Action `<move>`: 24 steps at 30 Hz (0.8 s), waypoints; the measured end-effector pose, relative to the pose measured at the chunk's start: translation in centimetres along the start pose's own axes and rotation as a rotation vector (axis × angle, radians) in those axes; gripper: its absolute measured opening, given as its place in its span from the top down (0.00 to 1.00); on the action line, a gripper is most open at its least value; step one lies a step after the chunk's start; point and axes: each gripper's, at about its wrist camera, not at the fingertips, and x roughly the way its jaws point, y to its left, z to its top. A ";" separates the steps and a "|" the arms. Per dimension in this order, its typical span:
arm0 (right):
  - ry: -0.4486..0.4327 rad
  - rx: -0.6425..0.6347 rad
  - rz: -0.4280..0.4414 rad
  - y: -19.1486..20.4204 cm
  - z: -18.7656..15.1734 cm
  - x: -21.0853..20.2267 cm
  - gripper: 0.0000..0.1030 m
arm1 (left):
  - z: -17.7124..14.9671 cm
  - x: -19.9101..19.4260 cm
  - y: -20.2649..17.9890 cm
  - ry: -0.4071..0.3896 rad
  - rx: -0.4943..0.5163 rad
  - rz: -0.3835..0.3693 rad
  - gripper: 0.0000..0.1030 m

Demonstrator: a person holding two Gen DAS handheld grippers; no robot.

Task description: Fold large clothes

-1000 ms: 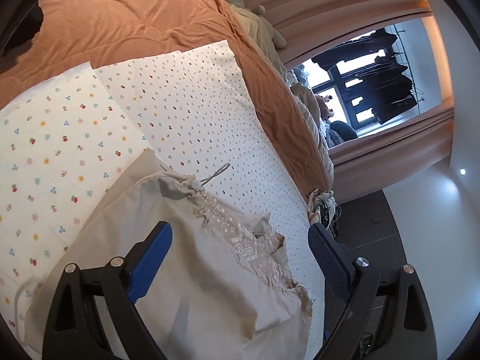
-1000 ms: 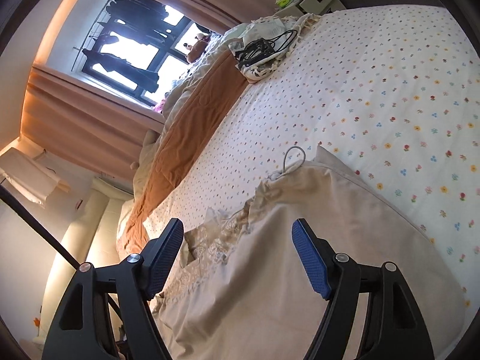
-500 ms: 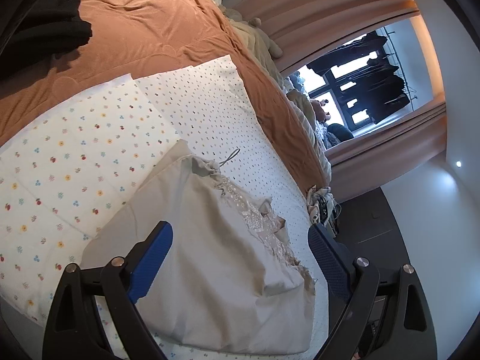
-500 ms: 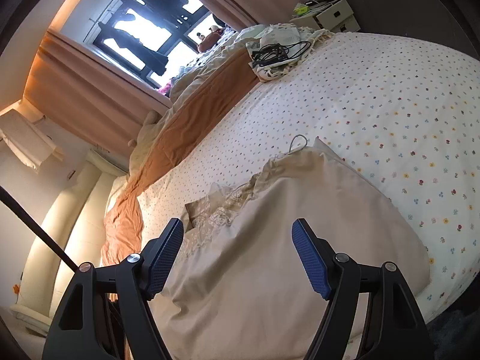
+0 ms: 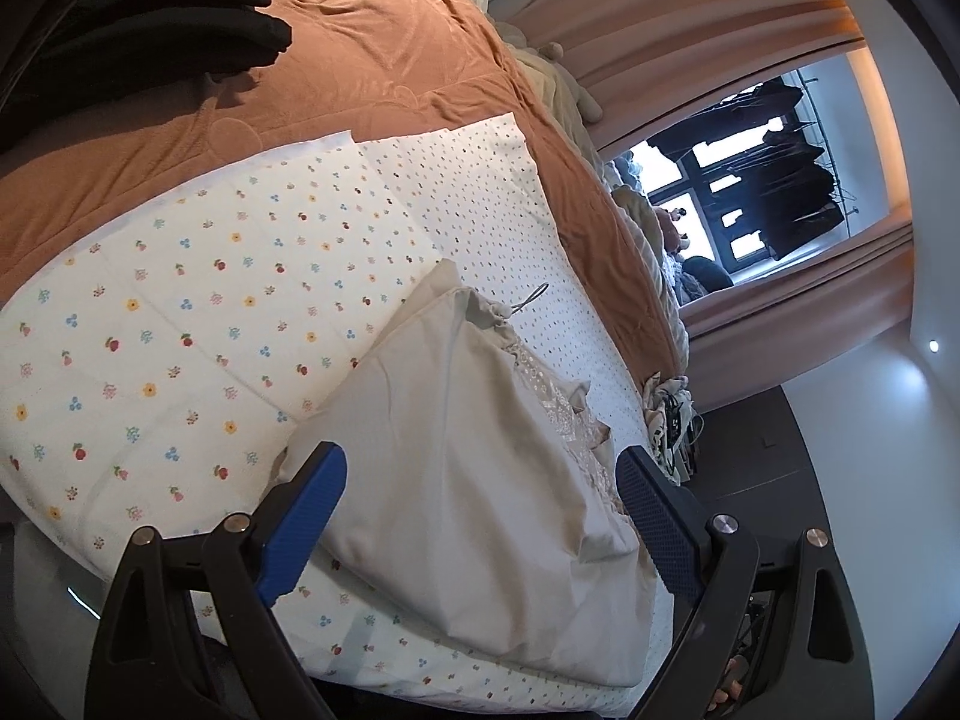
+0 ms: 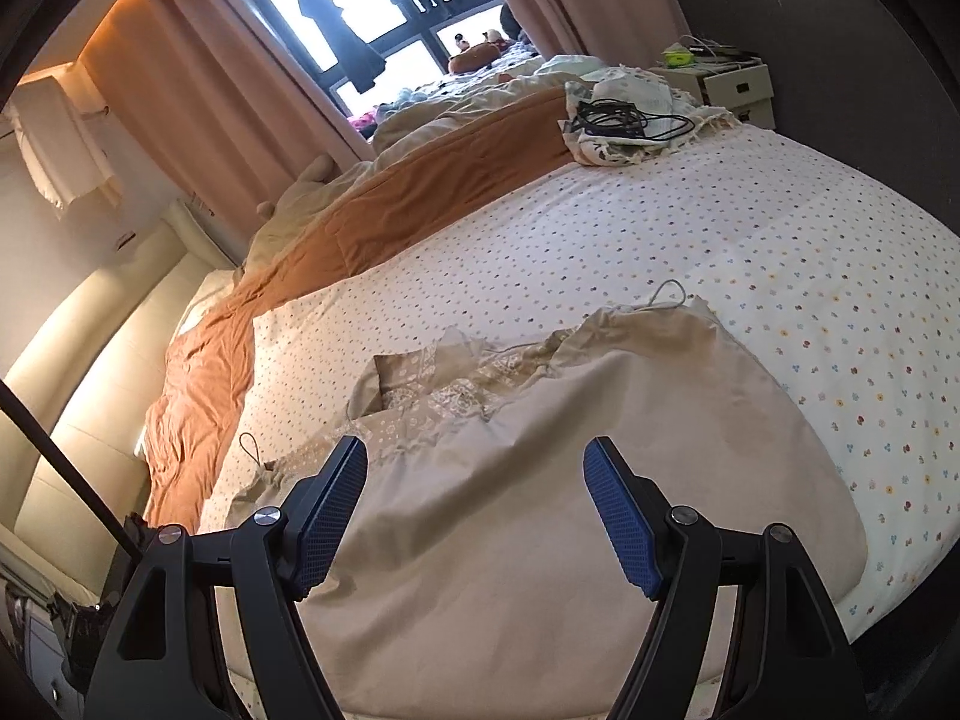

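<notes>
Beige dress (image 5: pixel 480 510) lies flat on the flower-print sheet (image 5: pixel 180 360) of a bed, near its lower edge, in the left wrist view. An orange blanket (image 5: pixel 360 60) covers the bed beyond the sheet, with dark folded clothes (image 5: pixel 150 18) on it at upper left. Pink curtains (image 5: pixel 690 30) frame a window (image 5: pixel 750 198) at right. The dress's long axis runs from the lower right up to a gathered corner with a thin cord loop (image 5: pixel 531 303); a lace band lines its right edge. The left claw (image 5: pixel 480 534) hovers over the cloth, jaws wide, gripping nothing.

In the right wrist view, the dress (image 6: pixel 540 510) stretches toward the camera, lace neckline facing the far side of the bed. A bundle of black cables (image 6: pixel 624 117) sits on crumpled cloth far behind. The right claw (image 6: pixel 474 516) hangs above the fabric, wide and empty.
</notes>
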 end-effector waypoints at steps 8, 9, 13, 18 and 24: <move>0.110 -0.069 0.034 3.7 -0.8 4.1 0.29 | -0.9 0.7 3.1 0.021 -0.053 0.060 0.23; 0.125 -0.071 0.031 4.1 -0.7 4.7 0.29 | -0.9 0.9 3.4 0.028 -0.060 0.068 0.25; 0.191 -0.114 0.020 5.9 -0.2 7.8 0.29 | -1.1 1.8 4.9 0.039 -0.092 0.087 0.32; 0.271 -0.128 0.003 7.8 0.8 12.9 0.36 | -1.5 3.5 6.0 0.069 -0.126 0.113 0.38; 0.365 -0.188 -0.039 10.1 1.2 19.6 0.45 | -1.8 4.9 6.5 0.095 -0.149 0.141 0.38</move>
